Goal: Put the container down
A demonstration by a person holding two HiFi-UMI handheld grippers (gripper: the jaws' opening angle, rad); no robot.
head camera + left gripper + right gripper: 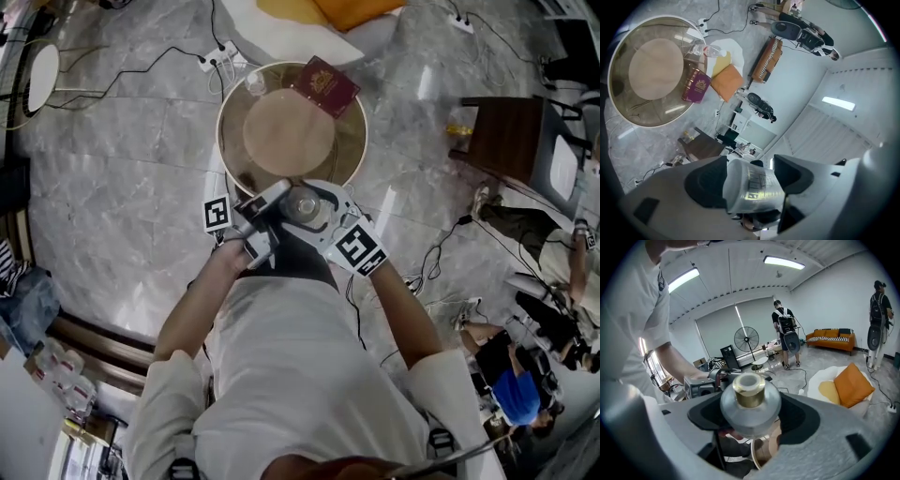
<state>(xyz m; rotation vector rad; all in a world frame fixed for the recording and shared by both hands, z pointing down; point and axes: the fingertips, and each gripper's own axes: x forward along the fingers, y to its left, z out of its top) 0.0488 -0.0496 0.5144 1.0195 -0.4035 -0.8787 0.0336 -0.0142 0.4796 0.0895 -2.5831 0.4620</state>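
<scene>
Right now both grippers are clamped on one thing, a frosted, translucent rounded container point(305, 204) with a gold-coloured collar at its neck. It is held in front of the person's white-shirted torso. In the head view the left gripper point(279, 202) comes at it from the left and the right gripper point(325, 212) from the right, and the container sits squeezed between the two tools. From that view it lies over the near rim of the round glass-topped table point(231, 167), though the view from above does not show how high. In the right gripper view the container point(750, 404) fills the gap between the dark finger pads point(706, 416). Its rounded shoulders touch the pads on both sides, and its gold neck stands up in the middle with the pale opening on top, so the right gripper point(750, 417) has its jaws wide but closed on it. In the left gripper view the left gripper point(751, 177) likewise closes on the container's point(752, 190) cloudy body, which bears a printed label and is wedged between the two black pads point(706, 183). The table point(618, 105) lies well apart in that view, with a maroon booklet point(696, 86) flat on its glass near the edge. The same booklet point(325, 86) sits at the table's far side in the head view.
</scene>
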